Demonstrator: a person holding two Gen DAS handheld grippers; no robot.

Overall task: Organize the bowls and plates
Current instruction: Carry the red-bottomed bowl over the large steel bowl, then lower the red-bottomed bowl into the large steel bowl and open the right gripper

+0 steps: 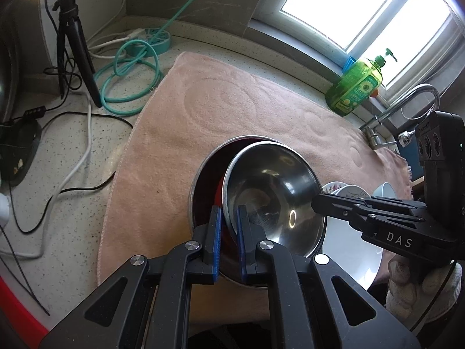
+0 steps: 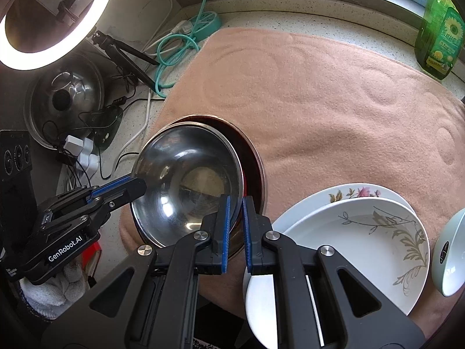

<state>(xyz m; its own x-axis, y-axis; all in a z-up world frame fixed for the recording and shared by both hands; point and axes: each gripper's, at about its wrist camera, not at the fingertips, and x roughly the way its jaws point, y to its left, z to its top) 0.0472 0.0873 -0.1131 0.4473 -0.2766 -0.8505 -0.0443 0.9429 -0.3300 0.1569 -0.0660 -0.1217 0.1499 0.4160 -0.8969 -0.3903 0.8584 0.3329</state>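
A steel bowl (image 1: 273, 192) (image 2: 186, 180) sits tilted inside a larger steel bowl with a dark red inside (image 1: 203, 186) (image 2: 252, 163) on a pink towel (image 1: 232, 104) (image 2: 334, 101). My left gripper (image 1: 229, 224) is shut on the inner bowl's near rim; it also shows in the right wrist view (image 2: 136, 184). My right gripper (image 2: 235, 221) is shut on the same bowl's opposite rim; it also shows in the left wrist view (image 1: 316, 202). Two stacked white plates (image 2: 348, 232) (image 1: 351, 250) with floral patterns lie to the right.
A pale green bowl (image 2: 449, 247) lies on its side at the far right. A green dish soap bottle (image 1: 353, 87) stands by the window, with a faucet (image 1: 407, 107) near it. Cables, a teal hose (image 1: 130, 67), a tripod (image 1: 72, 43) and a pot lid (image 2: 64, 99) crowd the counter's left.
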